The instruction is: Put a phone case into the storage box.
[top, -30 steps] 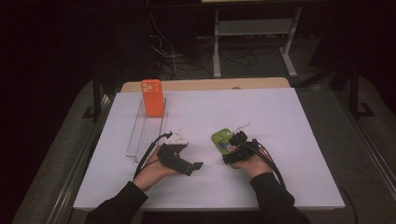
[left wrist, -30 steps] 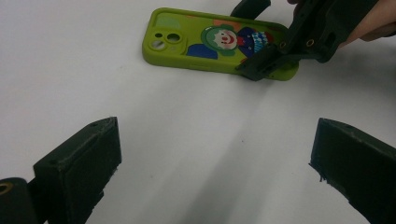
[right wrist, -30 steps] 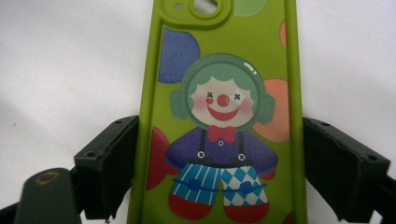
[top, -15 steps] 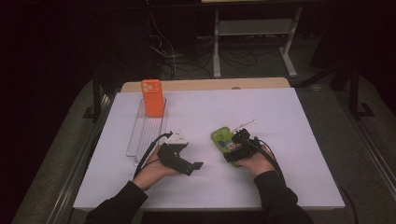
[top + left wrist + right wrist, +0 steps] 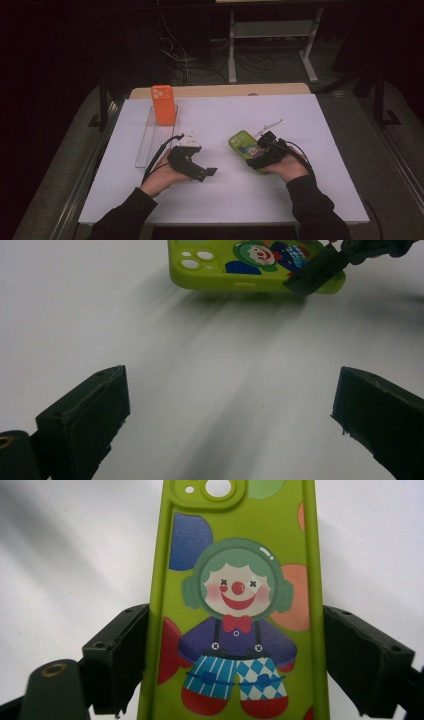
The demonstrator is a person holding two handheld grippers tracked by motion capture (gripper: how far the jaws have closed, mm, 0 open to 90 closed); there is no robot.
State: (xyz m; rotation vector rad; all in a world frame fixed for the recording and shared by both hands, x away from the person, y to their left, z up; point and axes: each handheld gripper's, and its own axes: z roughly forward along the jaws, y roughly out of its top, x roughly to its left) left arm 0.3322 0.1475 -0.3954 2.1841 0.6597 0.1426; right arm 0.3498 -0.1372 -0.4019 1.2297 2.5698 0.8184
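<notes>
On the left of the white table lies a clear tray, and an orange phone case stands upright at its far end. Next to the right is the left tongs, held low over the table in the person's left hand. Its two black jaws stand wide apart with nothing but bare table between them, so it is open. It points to the right, toward the green phone case. That case has a clown picture on its back. In the high view the green phone case sits right of the middle of the table, held up a little off it, for the left gripper view shows a shadow under it. Its long side runs from the right hand up and to the left, with the camera holes at the far left end, away from the hand. The right tongs grips it: in the right gripper view the green phone case lies between the two jaws, which press on its long edges near the clown's legs. Compared with a second ago, the green case and the right hand have come up a bit. The left hand stays where it was.
</notes>
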